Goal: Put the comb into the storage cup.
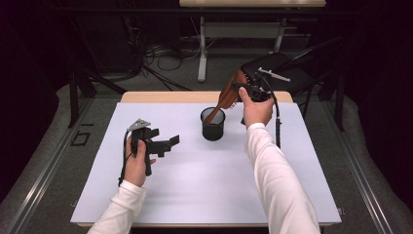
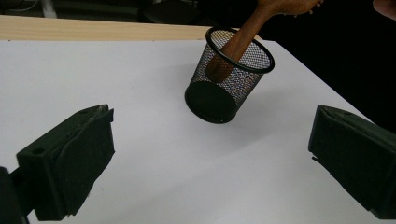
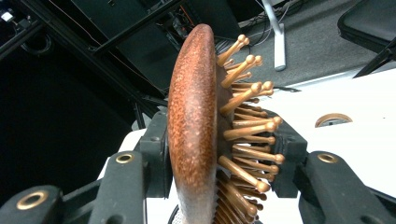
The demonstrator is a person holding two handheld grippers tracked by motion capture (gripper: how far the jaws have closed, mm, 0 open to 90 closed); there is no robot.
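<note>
Hairbrush [image 1: 227, 93] is clamped by its head in the right tool [image 1: 251, 91], handle inside the mesh cup [image 1: 213, 125] on the surface [image 1: 204, 180]. The cup could be tipped if levered sideways. The left tool [image 1: 163, 145] is held wide, empty.

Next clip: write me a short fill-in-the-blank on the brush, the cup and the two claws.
1. The right claw is shut on the head of a wooden ____.
2. The handle of the hairbrush reaches down into the black ____ cup.
3. The mesh cup stands on the ____ table top.
4. The left claw holds nothing; its jaws are ____.

Missing words: hairbrush; mesh; white; open
</note>
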